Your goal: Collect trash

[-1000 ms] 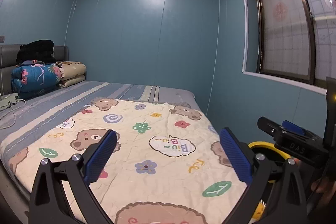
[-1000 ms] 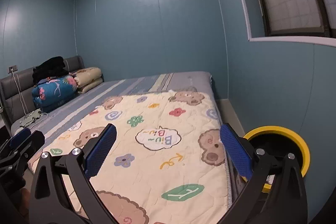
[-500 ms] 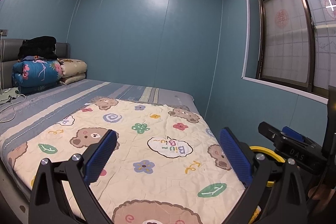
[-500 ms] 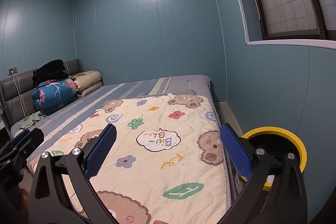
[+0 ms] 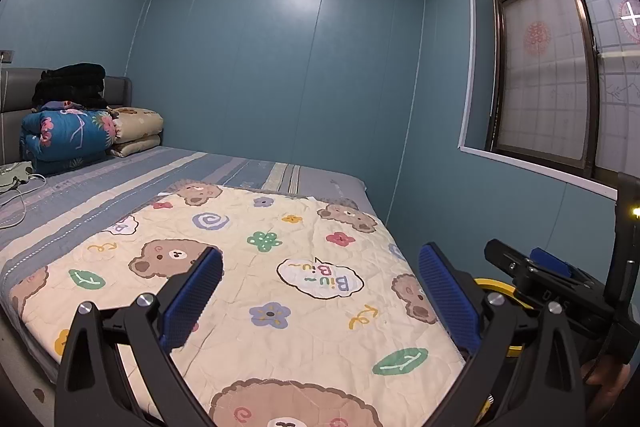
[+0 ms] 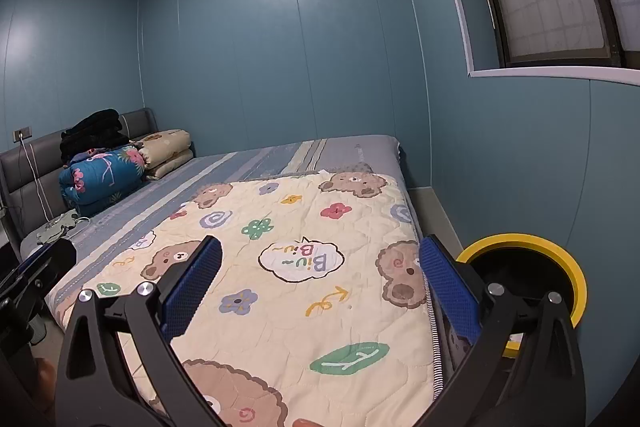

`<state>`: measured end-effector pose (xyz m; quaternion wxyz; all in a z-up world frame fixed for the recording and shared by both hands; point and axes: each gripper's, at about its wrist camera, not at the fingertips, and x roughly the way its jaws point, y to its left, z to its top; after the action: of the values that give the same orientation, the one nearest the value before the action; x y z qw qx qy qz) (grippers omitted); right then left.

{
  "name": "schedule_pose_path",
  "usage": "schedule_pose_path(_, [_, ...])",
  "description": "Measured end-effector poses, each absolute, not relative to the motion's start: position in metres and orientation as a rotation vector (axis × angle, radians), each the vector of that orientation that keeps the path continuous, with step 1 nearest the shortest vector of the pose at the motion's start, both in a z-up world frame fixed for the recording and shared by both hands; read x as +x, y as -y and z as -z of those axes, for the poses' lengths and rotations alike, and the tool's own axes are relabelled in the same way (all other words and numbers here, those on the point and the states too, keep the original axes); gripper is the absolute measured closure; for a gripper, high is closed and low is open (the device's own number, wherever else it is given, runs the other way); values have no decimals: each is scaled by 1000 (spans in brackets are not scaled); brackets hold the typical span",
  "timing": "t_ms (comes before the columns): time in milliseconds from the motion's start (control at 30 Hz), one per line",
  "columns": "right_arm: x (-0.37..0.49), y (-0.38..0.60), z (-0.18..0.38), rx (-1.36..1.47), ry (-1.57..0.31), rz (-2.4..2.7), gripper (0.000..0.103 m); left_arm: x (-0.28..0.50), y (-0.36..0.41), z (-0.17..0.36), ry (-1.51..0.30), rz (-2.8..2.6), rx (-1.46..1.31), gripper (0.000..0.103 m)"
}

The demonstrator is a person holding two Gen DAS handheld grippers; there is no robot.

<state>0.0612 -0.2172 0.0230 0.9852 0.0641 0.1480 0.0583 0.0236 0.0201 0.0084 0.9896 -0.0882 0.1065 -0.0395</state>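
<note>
Both cameras had tilted slightly upward since a second earlier, left gripper [image 5: 320, 291] and right gripper [image 6: 320, 287] wide open and empty above the cream bear-print quilt [image 6: 304, 287], round yellow-rimmed black trash bin [image 6: 568, 267] on the floor beside the bed's right edge, no trash visible.

My right gripper [image 6: 320, 283] hangs over the bed [image 6: 280, 163], fingers spread wide, nothing between them. Cartoon bear quilt [image 6: 304, 291] below. Yellow-rimmed bin [image 6: 560, 255] on the floor just beside the bed's right edge. Left gripper [image 6: 28, 275] at frame's left.
</note>
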Motion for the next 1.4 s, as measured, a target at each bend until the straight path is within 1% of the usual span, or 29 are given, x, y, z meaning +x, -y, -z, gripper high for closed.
schedule_pose_path(1400, [62,218,-19,148,-317,-121,8,25,-18,-8,-217,89,-182,8])
